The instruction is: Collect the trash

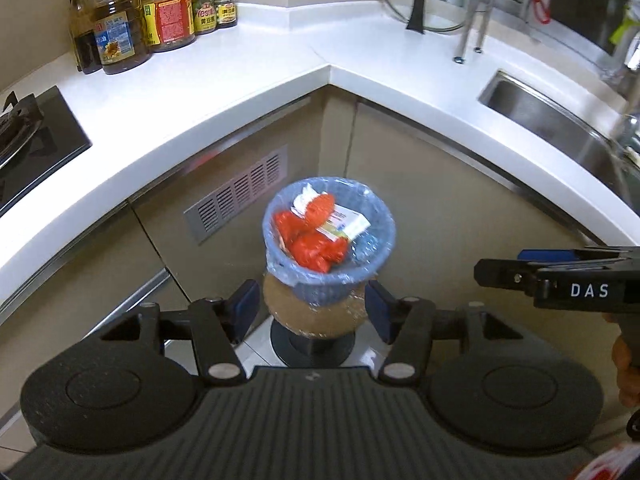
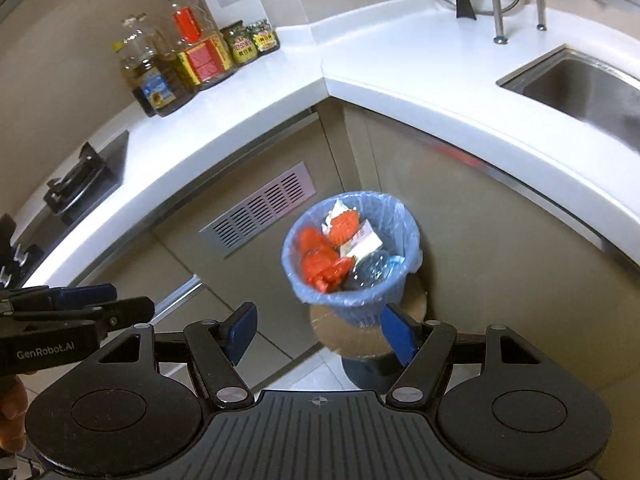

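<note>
A small blue waste bin (image 1: 374,240) (image 2: 296,276) lined with a clear blue bag stands on a round brown stool (image 1: 316,320) (image 2: 412,300) in the corner under the white counter. Inside lie orange-red wrappers (image 1: 316,248) (image 2: 324,264), white paper packaging (image 1: 352,222) (image 2: 364,244) and a crumpled clear bottle (image 2: 372,268). My left gripper (image 1: 312,308) hangs open well above the bin, nothing between its blue pads. My right gripper (image 2: 318,330) is also open and empty, above and just left of the bin. In the left wrist view, the right gripper (image 1: 496,270) shows from the side.
The white L-shaped counter (image 1: 240,80) (image 2: 380,72) carries oil bottles and jars (image 1: 152,16) (image 2: 192,60) at the back left. A gas hob (image 1: 28,132) lies left, a steel sink (image 1: 560,120) (image 2: 580,88) right. A pot lid and rack legs (image 1: 440,8) stand behind. A vent grille (image 1: 236,192) is in the cabinet.
</note>
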Available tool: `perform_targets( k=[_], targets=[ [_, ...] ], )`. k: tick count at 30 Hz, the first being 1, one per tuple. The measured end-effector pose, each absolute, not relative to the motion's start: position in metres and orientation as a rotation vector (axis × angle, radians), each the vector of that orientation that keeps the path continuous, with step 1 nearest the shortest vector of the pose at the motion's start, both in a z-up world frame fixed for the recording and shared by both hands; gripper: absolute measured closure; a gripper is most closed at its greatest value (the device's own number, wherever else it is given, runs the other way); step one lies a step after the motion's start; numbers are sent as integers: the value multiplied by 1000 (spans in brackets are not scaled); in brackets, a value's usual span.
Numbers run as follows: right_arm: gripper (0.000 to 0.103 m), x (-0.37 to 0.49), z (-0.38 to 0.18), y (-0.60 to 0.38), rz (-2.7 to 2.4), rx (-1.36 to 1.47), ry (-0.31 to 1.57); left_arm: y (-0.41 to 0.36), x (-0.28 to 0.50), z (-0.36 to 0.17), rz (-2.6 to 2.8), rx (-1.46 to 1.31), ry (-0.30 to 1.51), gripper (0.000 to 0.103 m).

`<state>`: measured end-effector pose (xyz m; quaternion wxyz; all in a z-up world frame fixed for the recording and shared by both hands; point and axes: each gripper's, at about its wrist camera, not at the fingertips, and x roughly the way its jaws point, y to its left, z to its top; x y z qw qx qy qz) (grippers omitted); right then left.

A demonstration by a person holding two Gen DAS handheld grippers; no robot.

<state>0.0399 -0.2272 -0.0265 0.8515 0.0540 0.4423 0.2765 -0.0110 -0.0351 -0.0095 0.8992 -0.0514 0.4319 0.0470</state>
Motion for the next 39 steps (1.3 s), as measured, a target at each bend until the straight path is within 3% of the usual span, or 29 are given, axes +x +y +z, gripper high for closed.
perform_targets(
  k=[13,39],
  targets=[
    [33,-30,12,-231,564,103,915,-46,-71,26,66,-115,854,37],
    [33,-40,30,-268,601,46,889,-82,-82,42,82,-127,854,35]
  ],
)
